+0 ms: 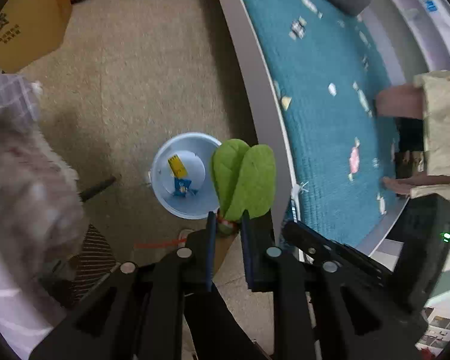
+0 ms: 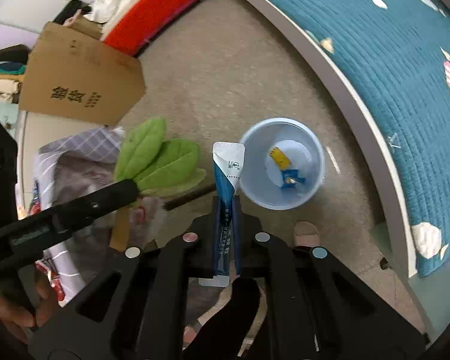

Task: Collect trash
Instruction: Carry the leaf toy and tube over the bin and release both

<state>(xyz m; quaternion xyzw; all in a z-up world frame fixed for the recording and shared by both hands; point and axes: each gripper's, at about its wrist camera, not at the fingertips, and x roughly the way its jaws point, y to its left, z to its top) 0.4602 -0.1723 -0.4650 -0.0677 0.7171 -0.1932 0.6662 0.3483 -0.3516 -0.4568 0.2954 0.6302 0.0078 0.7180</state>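
Bed with a teal quilted cover [image 2: 390,60] printed with small pale shapes fills the right side of both views; its grey frame edge [image 2: 339,90] runs diagonally beside the floor. Beige carpeted floor [image 2: 210,75] occupies the centre. A flattened brown cardboard box [image 2: 81,81] with dark printed characters lies at upper left, next to a red padded item [image 2: 159,9].

A pale blue round plastic bin [image 2: 282,163] stands upright on the carpet, near the bed frame. Inside, on its bottom, lie a small yellow wrapper [image 2: 279,156] and a crumpled blue wrapper [image 2: 291,178], close to each other.

Left gripper [image 1: 228,220]: jaws drawn close, pinching the stem end of a soft green leaf-shaped fabric item [image 1: 246,180]. In the left wrist view, the leaves overlap the bin's right rim; whether they touch it cannot be told. In the right wrist view, the same gripper enters from the left with the leaves pointing toward the bin but apart from it.

Right gripper [image 2: 226,207]: jaws pressed nearly together, clamping a narrow blue and white stick sachet [image 2: 226,174]. The sachet stands lengthwise between the fingers, its white sealed top projecting beyond the tips, just beside the bin's left rim.

A person's foot in a beige slipper [image 2: 306,234] rests on the carpet below the bin.
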